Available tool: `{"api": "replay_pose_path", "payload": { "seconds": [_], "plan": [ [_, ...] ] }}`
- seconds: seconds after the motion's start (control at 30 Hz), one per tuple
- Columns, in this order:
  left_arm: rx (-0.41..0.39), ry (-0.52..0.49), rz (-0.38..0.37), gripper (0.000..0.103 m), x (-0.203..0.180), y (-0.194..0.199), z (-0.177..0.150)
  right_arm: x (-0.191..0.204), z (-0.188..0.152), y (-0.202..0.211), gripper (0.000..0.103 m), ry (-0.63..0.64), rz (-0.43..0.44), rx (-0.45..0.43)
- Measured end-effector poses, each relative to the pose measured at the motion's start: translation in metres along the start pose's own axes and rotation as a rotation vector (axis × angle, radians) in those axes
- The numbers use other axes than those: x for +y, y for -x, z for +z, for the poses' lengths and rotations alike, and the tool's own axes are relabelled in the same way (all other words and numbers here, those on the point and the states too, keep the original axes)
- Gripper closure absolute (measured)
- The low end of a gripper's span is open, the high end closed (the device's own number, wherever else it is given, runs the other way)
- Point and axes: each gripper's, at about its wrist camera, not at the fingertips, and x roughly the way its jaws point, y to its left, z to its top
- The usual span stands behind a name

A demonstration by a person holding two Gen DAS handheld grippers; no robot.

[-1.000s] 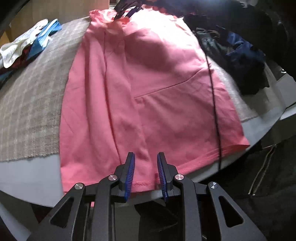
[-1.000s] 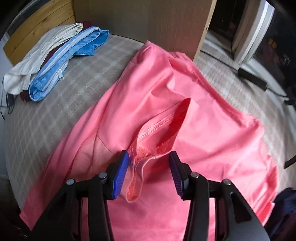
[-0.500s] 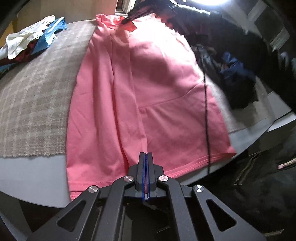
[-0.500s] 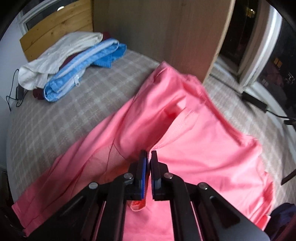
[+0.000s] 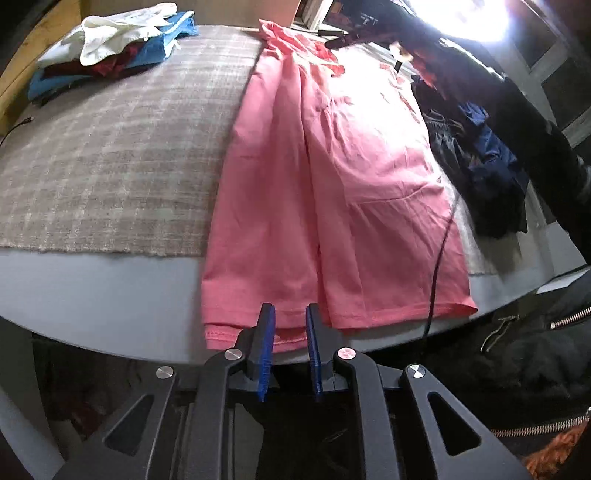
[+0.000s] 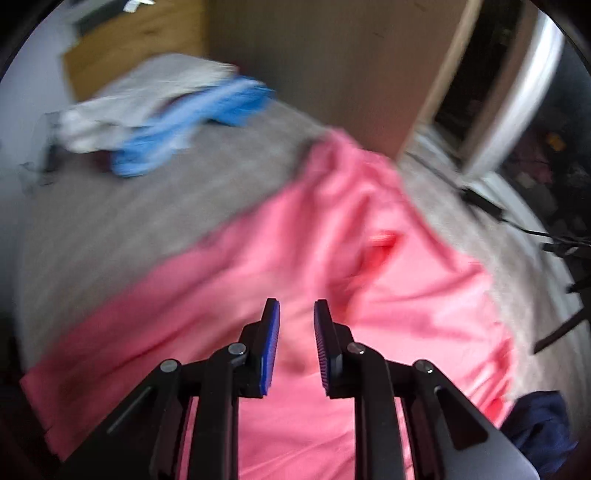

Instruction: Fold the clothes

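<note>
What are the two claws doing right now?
Left claw: open, holding nothing, at the pink shirt hem.
Right claw: open, empty, above the shirt.

Harsh window glare (image 5: 491, 18) burns out the upper right of the sharp left wrist view and washes the pink garment's (image 5: 332, 184) far end, while motion blur smears the dimmer right wrist view, both fisheye-curved at the edges.

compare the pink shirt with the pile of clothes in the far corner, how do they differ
The pink shirt is a single garment spread long and mostly flat; the pile of clothes is several bunched, stacked pieces. The shirt is one colour, while the pile mixes white, blue and dark red. The shirt's hem hangs past the table edge near the open left gripper; the pile sits at the far corner. Both rest on the checked cloth.
</note>
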Motion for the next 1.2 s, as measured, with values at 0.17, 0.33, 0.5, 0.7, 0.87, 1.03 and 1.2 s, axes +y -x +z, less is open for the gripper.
{"api": "replay_pose_path", "payload": {
  "seconds": [0.17,0.33,0.5,0.7,0.87,1.03,1.2],
  "plan": [
    [-0.014,0.014,0.024,0.081,0.003,-0.004,0.001,0.035,-0.016,-0.013,0.084,-0.013,0.137,0.069],
    [-0.02,-0.015,0.024,0.084,-0.001,-0.006,-0.001,0.068,-0.027,-0.033,0.084,0.04,0.146,0.122],
    [-0.016,-0.113,-0.014,0.098,-0.016,-0.005,-0.008,0.079,-0.042,-0.034,0.092,0.137,0.054,0.176],
    [0.002,-0.189,-0.045,0.092,-0.032,0.002,-0.014,0.071,-0.052,-0.004,0.091,0.133,-0.006,0.161],
    [-0.022,-0.061,0.049,0.09,0.007,0.019,-0.019,0.085,-0.063,-0.006,0.09,0.18,0.031,0.193],
    [-0.047,0.069,0.143,0.084,0.046,0.035,-0.025,0.099,-0.075,-0.008,0.09,0.227,0.069,0.224],
    [-0.04,0.128,0.197,0.082,0.072,0.035,-0.029,0.087,-0.068,0.012,0.079,0.17,0.079,0.182]
  ]
}}
